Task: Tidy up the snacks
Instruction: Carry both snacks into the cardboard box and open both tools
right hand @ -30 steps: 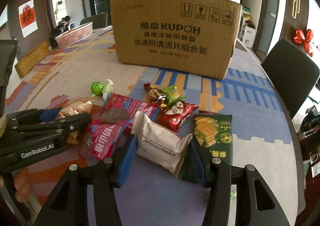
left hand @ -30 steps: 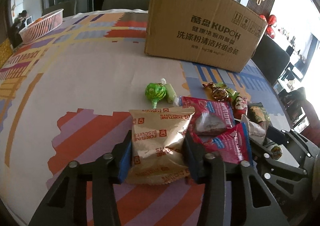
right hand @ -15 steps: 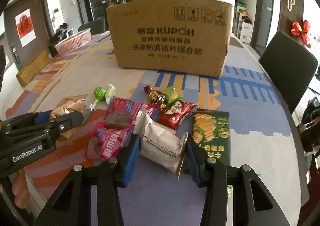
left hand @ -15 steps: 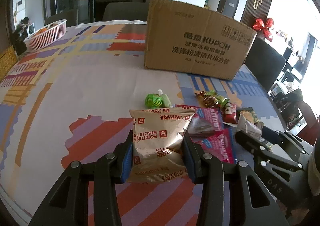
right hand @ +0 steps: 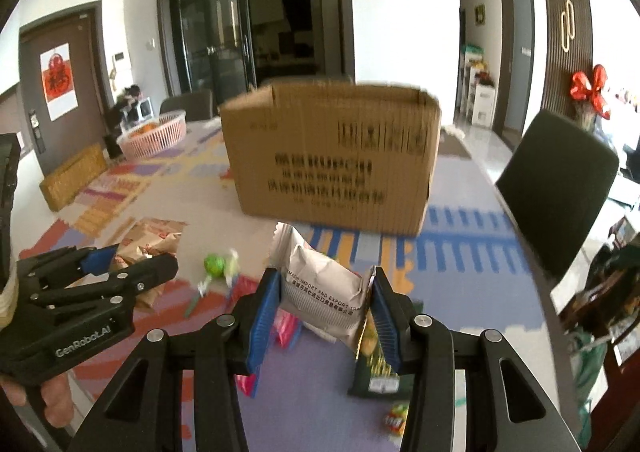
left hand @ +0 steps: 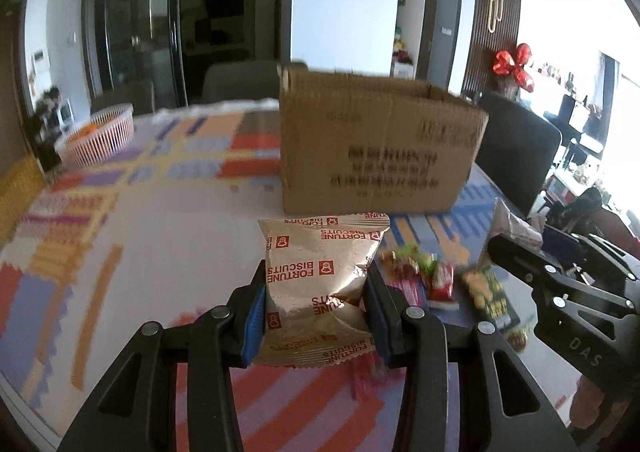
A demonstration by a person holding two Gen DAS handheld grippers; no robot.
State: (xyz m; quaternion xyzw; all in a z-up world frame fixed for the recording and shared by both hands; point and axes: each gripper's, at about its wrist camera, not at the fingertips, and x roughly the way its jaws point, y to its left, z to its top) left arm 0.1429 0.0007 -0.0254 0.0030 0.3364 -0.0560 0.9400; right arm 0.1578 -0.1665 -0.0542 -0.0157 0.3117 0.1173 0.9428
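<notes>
the left hand-held gripper [left hand: 316, 316] is clamped on a tan foil packet printed "fortune biscuits" in red [left hand: 320, 284], its blue pads [left hand: 254, 318] pressing both sides, and the packet hangs clear above the counter [left hand: 132, 244] with its patterned cloth of orange, purple and cream blocks. the right hand-held gripper [right hand: 326, 316] grips a white crinkled snack packet with black lettering [right hand: 324, 292] between its blue pads, tilted and lifted off the counter; its jaws have just been closing on that packet. beyond both stands an open brown cardboard box with black print [left hand: 376, 147], upright on the cloth. below the grippers lie loose snacks: a dark green cracker packet [right hand: 372, 364], a red packet [left hand: 442, 284], a green wrapped sweet [right hand: 216, 264] and a pink packet [right hand: 286, 326]. a pink slatted plastic basket [left hand: 102, 133] sits far back on the left.
</notes>
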